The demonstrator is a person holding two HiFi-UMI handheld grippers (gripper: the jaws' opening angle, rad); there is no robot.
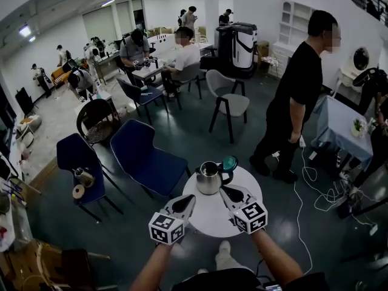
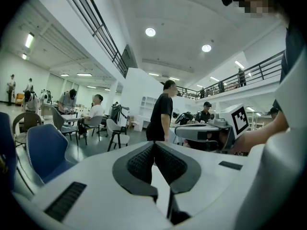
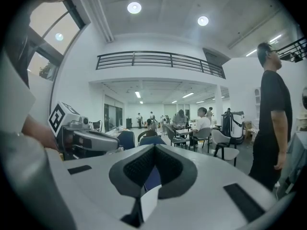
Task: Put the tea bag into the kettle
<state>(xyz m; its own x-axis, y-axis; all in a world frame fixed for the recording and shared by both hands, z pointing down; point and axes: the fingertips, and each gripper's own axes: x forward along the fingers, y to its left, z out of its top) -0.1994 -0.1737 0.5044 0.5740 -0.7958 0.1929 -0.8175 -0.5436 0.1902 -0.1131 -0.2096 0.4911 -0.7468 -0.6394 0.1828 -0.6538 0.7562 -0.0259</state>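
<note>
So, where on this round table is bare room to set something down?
The white table is bare in its near middle, between the left gripper and the right gripper, and at its right rim. The far side is crowded: the kettle stands there, a green lid beside it.

Your head view looks steeply down from just above the round white table point(image 1: 209, 218), close in, with the room running away behind it. Left gripper view sits low behind its own jaws, tilted up, facing the standing person in black point(image 2: 161, 111); right gripper point(image 2: 181, 128) shows at its right. Right gripper view also tilts up, toward the balcony railing point(image 3: 158, 60); left gripper point(image 3: 115, 145) at its left. All three share that person and the seated group point(image 1: 163, 56).
</note>
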